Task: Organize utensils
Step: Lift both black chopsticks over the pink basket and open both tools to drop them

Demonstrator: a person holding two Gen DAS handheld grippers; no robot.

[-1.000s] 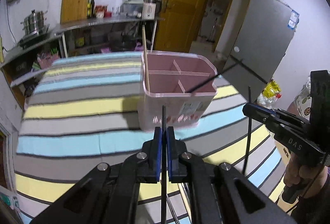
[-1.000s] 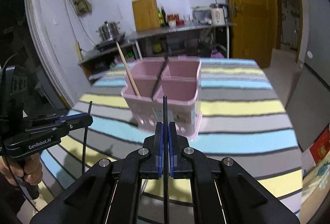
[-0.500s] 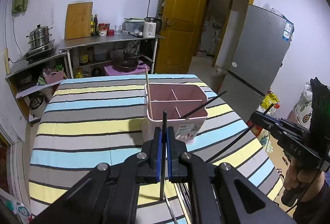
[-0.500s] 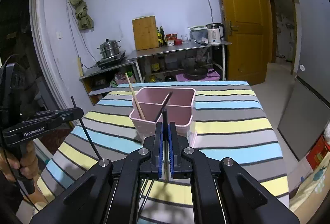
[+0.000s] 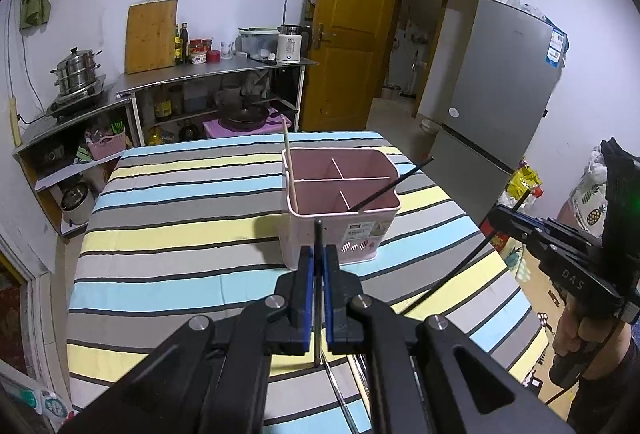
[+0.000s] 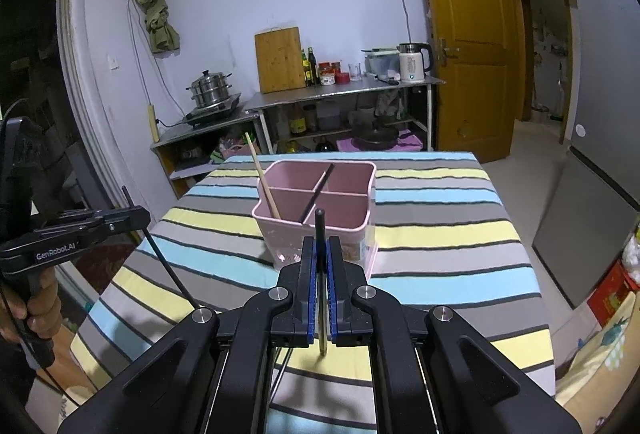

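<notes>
two tongs (image 5: 498, 218) (image 6: 136, 215): "das", "genrobot.ai"

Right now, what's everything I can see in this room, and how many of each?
Utensil holder: one, pink, four compartments, on the table.
Wooden chopstick: one, tan, leaning in the holder.
Black chopsticks: three; one leaning in the holder, one in each gripper.
Table: one, striped cloth.
Cutting board: one, wooden, against the wall.
Steamer pot: one, steel, on the stove.
Kettle: one, white, on the metal counter.
Fridge: one, grey, beside the door.
Door: one, yellow-brown, open.
Left gripper: shut on a black chopstick.
Right gripper: likewise.
</notes>
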